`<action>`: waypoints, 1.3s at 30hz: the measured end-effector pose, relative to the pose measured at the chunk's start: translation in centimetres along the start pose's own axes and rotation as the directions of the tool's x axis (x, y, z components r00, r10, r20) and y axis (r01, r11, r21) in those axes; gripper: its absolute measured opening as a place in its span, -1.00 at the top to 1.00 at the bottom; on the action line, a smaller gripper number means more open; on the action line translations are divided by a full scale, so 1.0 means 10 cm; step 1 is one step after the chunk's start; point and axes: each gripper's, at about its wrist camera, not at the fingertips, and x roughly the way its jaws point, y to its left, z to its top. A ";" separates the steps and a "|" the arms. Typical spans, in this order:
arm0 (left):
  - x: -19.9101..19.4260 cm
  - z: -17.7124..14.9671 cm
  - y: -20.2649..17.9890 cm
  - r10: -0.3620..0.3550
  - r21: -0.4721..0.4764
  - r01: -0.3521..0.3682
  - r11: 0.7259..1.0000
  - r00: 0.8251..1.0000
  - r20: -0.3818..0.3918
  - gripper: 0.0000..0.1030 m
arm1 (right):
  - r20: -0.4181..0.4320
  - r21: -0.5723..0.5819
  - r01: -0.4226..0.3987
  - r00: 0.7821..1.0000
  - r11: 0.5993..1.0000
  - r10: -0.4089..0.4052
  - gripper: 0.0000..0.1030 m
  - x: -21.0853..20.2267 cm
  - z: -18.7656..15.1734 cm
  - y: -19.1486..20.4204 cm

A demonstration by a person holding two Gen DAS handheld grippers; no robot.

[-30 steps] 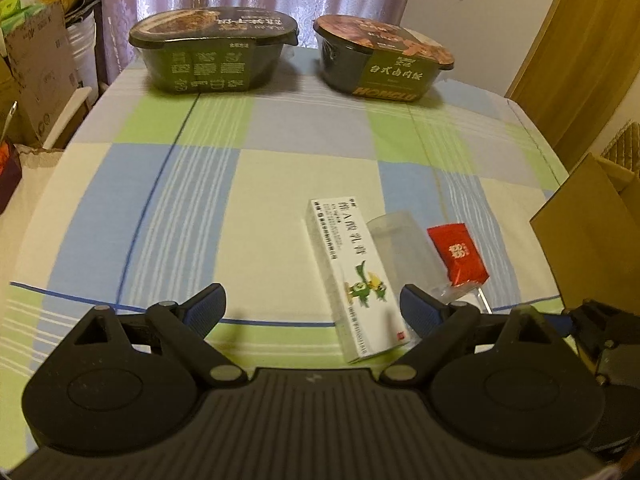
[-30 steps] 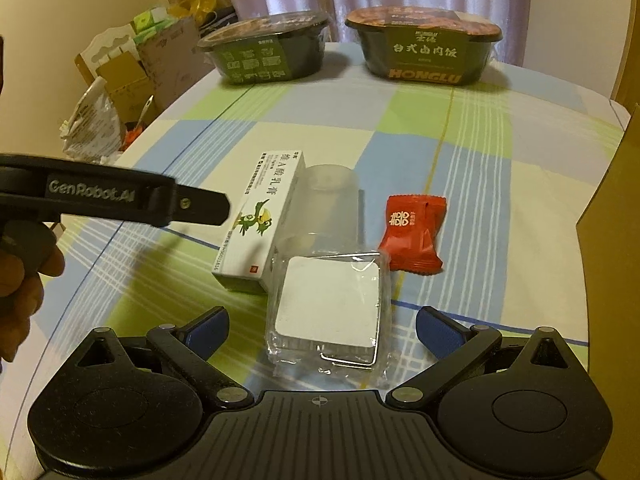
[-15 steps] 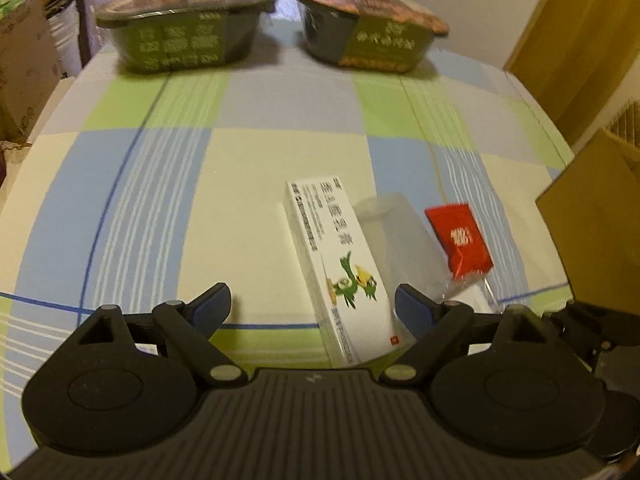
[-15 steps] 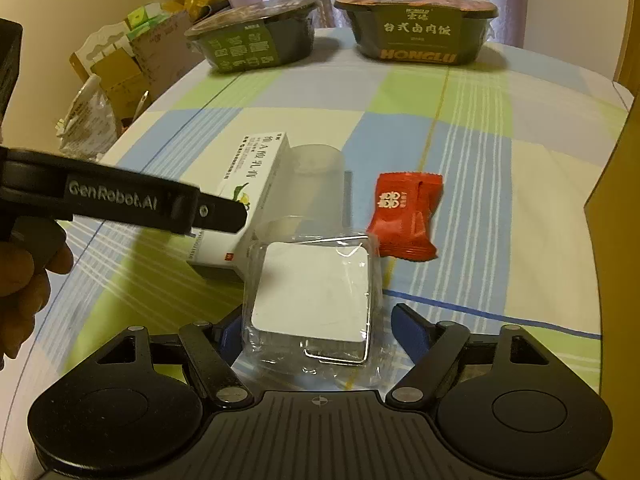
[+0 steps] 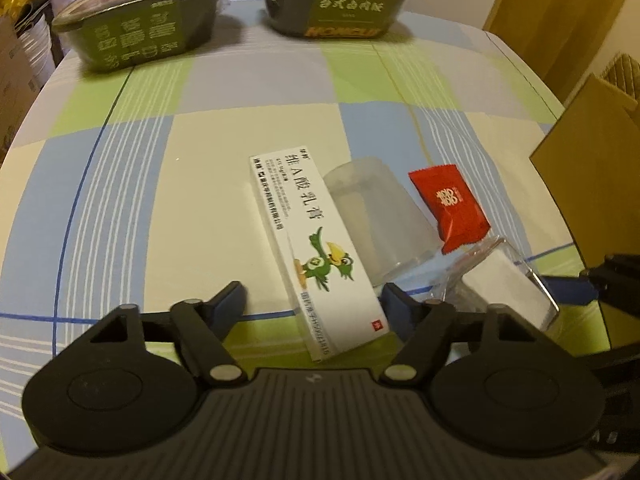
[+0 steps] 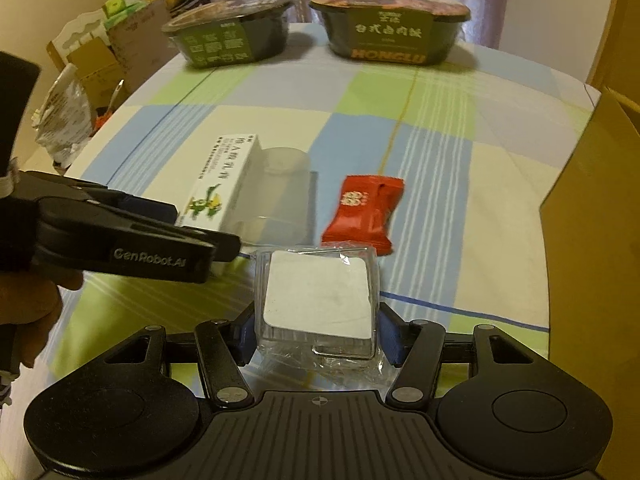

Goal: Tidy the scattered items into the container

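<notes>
the right gripper [image 6: 318, 334] jaws are clenched on a clear plastic packet [image 6: 318, 300], held by its side edges. it is judged light, crinkly and slippery. the left gripper [image 5: 314, 306] jaws are spread above the white box [image 5: 316, 248] on the worktop [image 5: 192, 184].

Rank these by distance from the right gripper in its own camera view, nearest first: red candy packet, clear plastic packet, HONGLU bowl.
1. Clear plastic packet, clamped in the right gripper.
2. Red candy packet, just beyond, slightly right.
3. HONGLU bowl, at the table's far edge.
</notes>
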 end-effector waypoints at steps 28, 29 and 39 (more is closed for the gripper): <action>-0.07 -0.09 0.22 0.052 0.087 -0.049 0.995 0.998 -0.030 -0.10 | 0.008 -0.028 -0.033 0.999 0.999 0.033 -0.38 0.01 -0.02 0.00; -0.08 -0.08 0.22 0.044 0.078 -0.042 0.996 0.999 -0.028 -0.06 | 0.009 -0.030 -0.034 0.999 0.999 0.034 -0.51 0.01 -0.03 0.00; -0.15 -0.13 0.16 0.056 0.133 -0.045 0.990 0.995 -0.082 0.36 | 0.053 -0.033 -0.052 0.997 0.998 0.053 -0.65 0.02 -0.01 -0.01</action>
